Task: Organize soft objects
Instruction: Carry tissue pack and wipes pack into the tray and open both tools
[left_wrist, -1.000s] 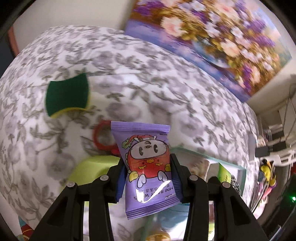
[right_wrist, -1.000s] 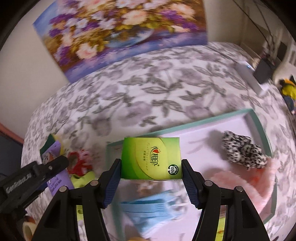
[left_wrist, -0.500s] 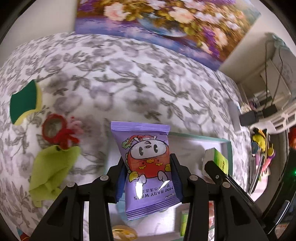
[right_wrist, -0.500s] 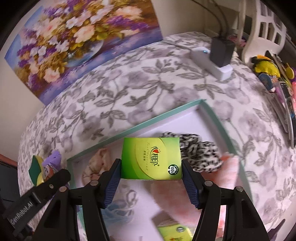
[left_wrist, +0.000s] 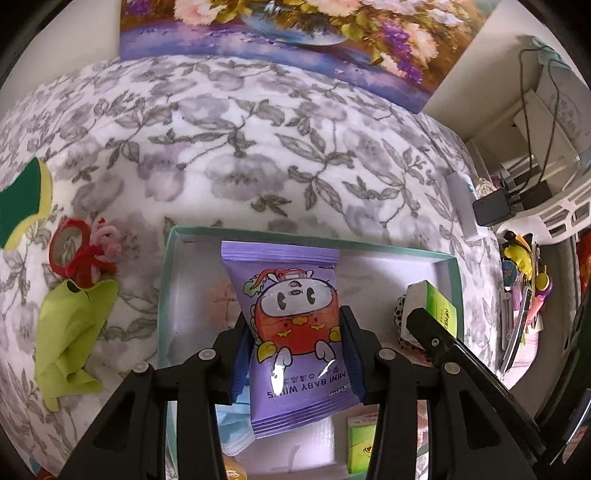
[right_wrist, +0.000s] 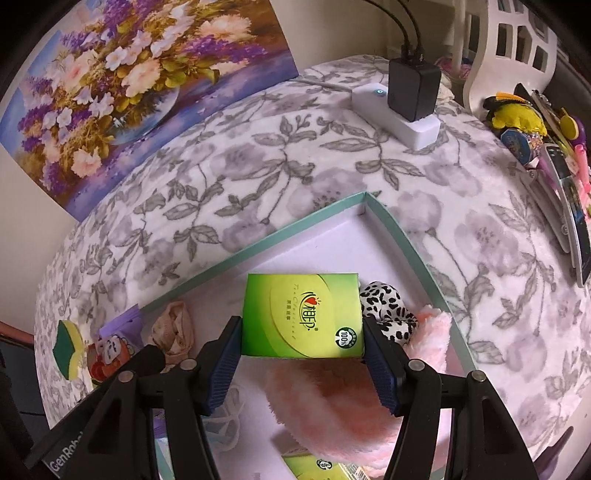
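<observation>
My left gripper (left_wrist: 293, 350) is shut on a purple pack of baby wipes (left_wrist: 291, 325), held above a teal-rimmed box (left_wrist: 166, 295). My right gripper (right_wrist: 301, 350) is shut on a green tissue pack (right_wrist: 301, 315) over the same box (right_wrist: 280, 236). Inside the box lie a leopard-print item (right_wrist: 388, 310), a pink fluffy item (right_wrist: 343, 402), a beige scrunchie (right_wrist: 173, 328), a blue face mask (left_wrist: 229, 432) and another green tissue pack (left_wrist: 364, 443). On the floral cloth to the left lie a green-yellow sponge (left_wrist: 22, 199), a red ring with pink fuzz (left_wrist: 81, 251) and a lime cloth (left_wrist: 70, 332).
A flower painting (right_wrist: 122, 88) leans on the wall behind the table. A white power strip with a black plug (right_wrist: 406, 99) sits at the back right. Stationery and a phone (right_wrist: 565, 177) crowd the right edge, beside a white basket (right_wrist: 517, 48).
Both grippers have moved right over the box with their packs still held. The sponge, red ring and lime cloth have slid toward the left of the left wrist view.
</observation>
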